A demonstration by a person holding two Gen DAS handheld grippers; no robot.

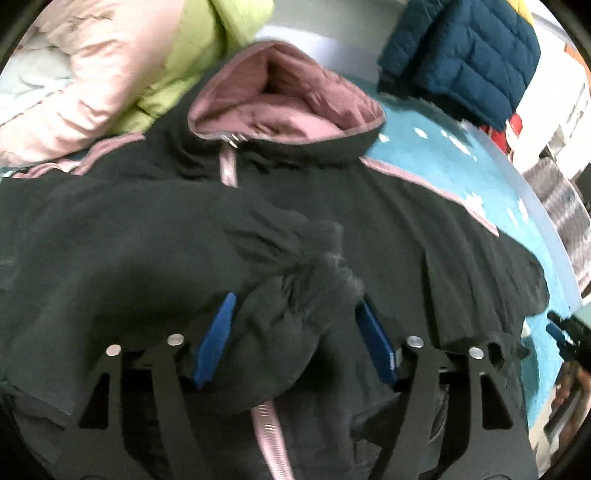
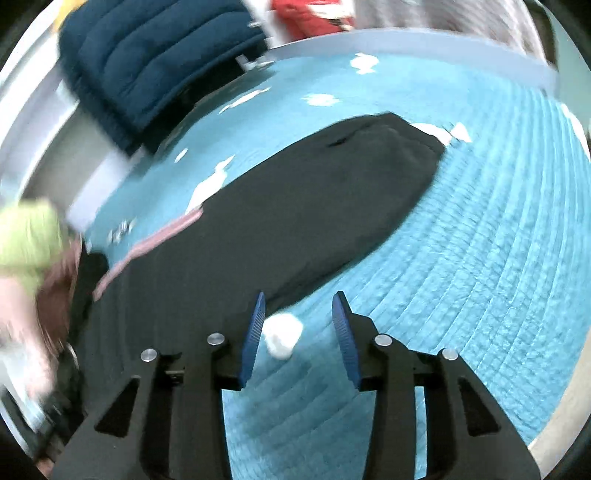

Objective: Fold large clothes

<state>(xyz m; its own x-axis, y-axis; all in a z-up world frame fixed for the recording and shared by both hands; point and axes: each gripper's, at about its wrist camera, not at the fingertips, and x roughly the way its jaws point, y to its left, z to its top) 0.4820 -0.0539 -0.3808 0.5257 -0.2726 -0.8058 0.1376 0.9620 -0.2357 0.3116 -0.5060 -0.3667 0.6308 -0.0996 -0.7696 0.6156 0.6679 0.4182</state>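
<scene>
The dark jacket (image 1: 369, 221) lies front-up on the teal quilt (image 2: 480, 258), zip closed, its pink-lined hood (image 1: 288, 99) at the far end, and one sleeve (image 2: 332, 177) stretched flat to the right. The left gripper (image 1: 291, 325) has its blue fingers (image 1: 216, 339) set wide around a bunched cuff over the jacket's chest; fabric fills the gap, but whether the fingers press it or merely bracket it cannot be told. The right gripper (image 2: 298, 334) hovers over the quilt just beside the near edge of the outstretched sleeve, fingers spread and holding nothing, with a white patch of the quilt's pattern between them. The step in hand appears to be folding the sleeves across the body. To do it well, the left cuff should probably be laid flat across the chest, not left in a lump, and the right gripper would do best to travel to the far cuff, pinch it low, and carry it over in one sweep so the sleeve creases at the shoulder seam. Count: one dark jacket being folded, two grippers, one navy puffer jacket (image 2: 159, 62) at the far edge, one lime garment (image 1: 207, 48), one pale pink garment (image 1: 92, 81) at the far left, and something red (image 2: 310, 14) beyond the bed.
</scene>
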